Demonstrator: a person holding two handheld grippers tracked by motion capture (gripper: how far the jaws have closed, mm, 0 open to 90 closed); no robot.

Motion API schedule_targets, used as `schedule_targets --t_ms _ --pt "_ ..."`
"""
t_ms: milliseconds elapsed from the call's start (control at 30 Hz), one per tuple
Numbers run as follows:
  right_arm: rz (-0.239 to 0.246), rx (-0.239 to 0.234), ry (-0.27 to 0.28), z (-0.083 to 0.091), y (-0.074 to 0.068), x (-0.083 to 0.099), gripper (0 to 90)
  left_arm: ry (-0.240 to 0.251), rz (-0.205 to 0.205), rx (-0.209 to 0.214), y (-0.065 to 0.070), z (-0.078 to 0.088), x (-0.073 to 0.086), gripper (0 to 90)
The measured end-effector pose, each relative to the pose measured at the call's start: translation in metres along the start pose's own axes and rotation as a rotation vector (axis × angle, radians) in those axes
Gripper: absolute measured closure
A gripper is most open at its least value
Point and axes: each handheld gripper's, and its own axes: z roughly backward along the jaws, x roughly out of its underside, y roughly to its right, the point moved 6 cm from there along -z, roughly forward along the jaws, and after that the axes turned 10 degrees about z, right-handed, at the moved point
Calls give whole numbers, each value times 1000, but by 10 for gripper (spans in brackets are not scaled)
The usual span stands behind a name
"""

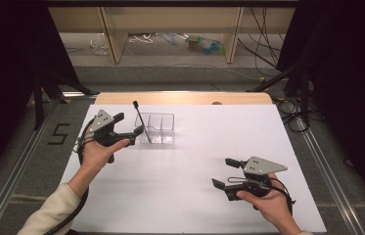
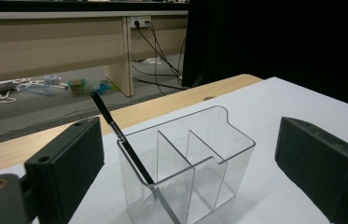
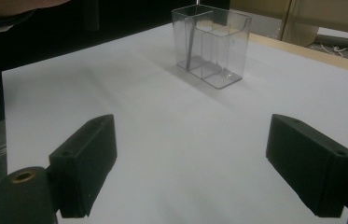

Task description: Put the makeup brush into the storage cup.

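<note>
We saw the white table (image 1: 180, 196) spread across the middle of the high view, with a strip of pale wood along its far edge. On it, toward the far left, stood the clear organizer (image 1: 158, 128), a see-through box split by upright dividers into compartments. In the left gripper view the organizer (image 2: 195, 158) sat just ahead of the jaws, and in the right gripper view it (image 3: 213, 44) stood well off across the bare white surface.

Our left gripper (image 1: 130, 129) hung just beside the organizer's left wall, held in the left hand (image 1: 97, 152). Its jaws stood wide apart and released, with nothing pressed between the pads; in its own view the organizer's near corner lay in the gap between the two black jaws without touching either.

Our right gripper (image 1: 223, 172) rested low over the near right part of the table, well apart from the organizer, gripped by the right hand (image 1: 268, 203). Its jaws were likewise spread and empty, with only bare table between them in the right gripper view.

The black pen (image 1: 142, 121) stood tilted in the organizer's leftmost compartment, its lower end down inside and its upper end leaning out past the rim, away from us. The left gripper view showed the pen (image 2: 115, 130) resting against the rim at the near left corner.
</note>
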Motion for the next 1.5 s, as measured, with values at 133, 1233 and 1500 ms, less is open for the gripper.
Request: schedule_targets --t_ms 133,1233,1500 --pt "-6 2 7 1 1 -1 174 11 -11 8 4 8 -2 70" --pt "-5 12 -28 4 2 0 174 37 -229 78 23 62 14 64" --pt "-6 13 -4 4 3 -1 174 42 -220 113 33 77 25 68"
